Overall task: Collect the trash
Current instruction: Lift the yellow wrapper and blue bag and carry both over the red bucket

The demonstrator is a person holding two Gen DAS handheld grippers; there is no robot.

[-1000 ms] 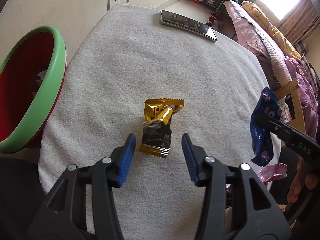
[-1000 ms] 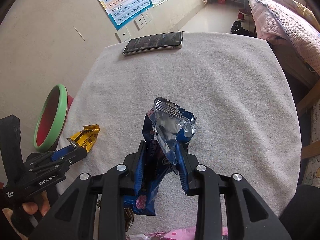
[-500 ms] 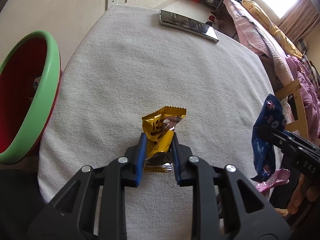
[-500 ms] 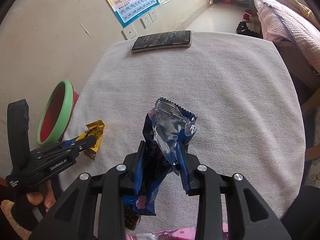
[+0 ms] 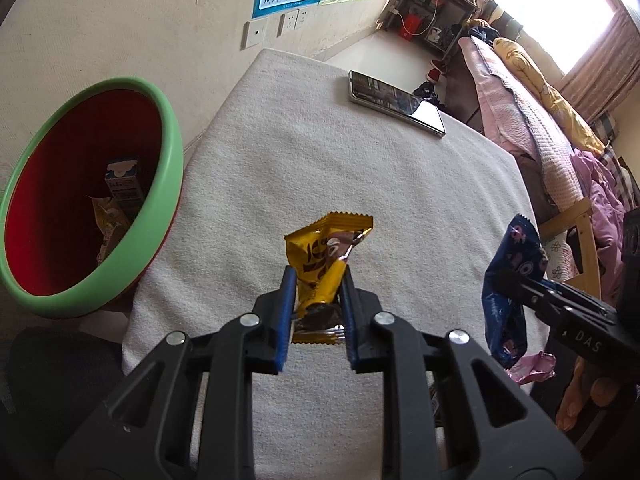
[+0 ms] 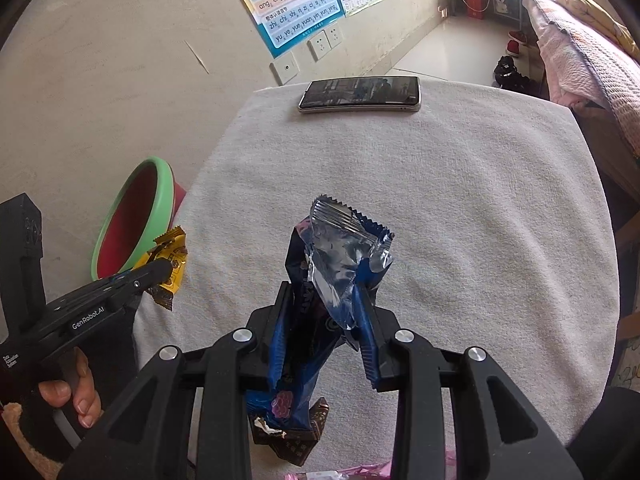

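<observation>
- Bedroom scene: white towel-covered desk (image 5: 320,184), alphabet posters (image 6: 296,4) on the wall, bed (image 5: 532,120) off the right edge.
- Phone (image 6: 360,94) lies near the far edge.
- Green-rimmed red bin (image 5: 80,200) sits beside the left edge.
- Left tool (image 5: 316,304) clenched on a yellow wrapper (image 5: 324,260), lifted off the cloth.
- Right tool (image 6: 324,320) grasping a blue wrapper (image 6: 336,256).

Surface (image 5: 320,184): covered by off-white terry towel, rounded corners, cloth lies flat. Phone (image 5: 396,102) lies directly on towel at far edge, screen up, long side along that edge. Near edge of surface: dark brown wrapper (image 6: 294,442) and pink wrapper (image 5: 534,368) on towel, both partly hidden. Floor left of surface carries green-rimmed red basin (image 5: 92,196), just beside surface's left edge.
</observation>
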